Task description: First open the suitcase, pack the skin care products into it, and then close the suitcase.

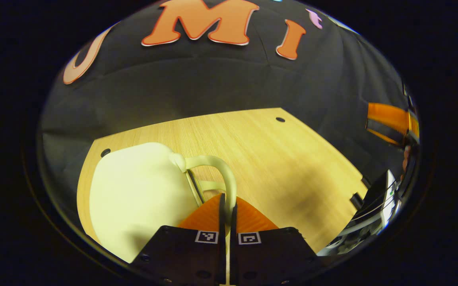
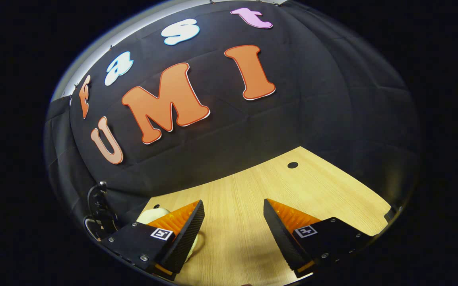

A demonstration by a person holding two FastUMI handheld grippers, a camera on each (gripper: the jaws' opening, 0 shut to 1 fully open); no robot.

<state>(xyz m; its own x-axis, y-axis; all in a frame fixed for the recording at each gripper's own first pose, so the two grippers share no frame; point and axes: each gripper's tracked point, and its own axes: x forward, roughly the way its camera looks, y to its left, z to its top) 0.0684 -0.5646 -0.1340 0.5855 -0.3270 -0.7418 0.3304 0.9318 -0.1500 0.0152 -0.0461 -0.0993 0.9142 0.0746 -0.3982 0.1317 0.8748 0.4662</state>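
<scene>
**Suitcase handle pinched by the left hand-held gripper, right one held wide apart**

Closed fingertips of the left hand-held gripper (image 1: 228,208) are seen lowest in the left gripper view, and the pale curved handle (image 1: 221,169) of the cream suitcase (image 1: 139,194) is clamped between them. The handle arches up from the fingertips and is joined to the suitcase at its upper right corner. A dark seam is visible along the suitcase's right edge; whether the shell is parted there cannot be told. The suitcase is laid on the wooden desk (image 1: 280,159), toward its left side, next to a dark round hole in the desk's corner. A second hole is seen near the desk's far edge. At the far right of that view, an orange and black device (image 1: 392,123) is seen above the desk's edge, and a tangle of cables and pale equipment (image 1: 376,214) is found below it.

In the right gripper view, the right hand-held gripper (image 2: 233,220) is held with its fingers spread wide and nothing between them, only bare desk (image 2: 233,206). A small part of the suitcase (image 2: 151,214) is glimpsed behind the left finger, mostly hidden by it. A black cable loop (image 2: 98,206) is seen at the left.
</scene>
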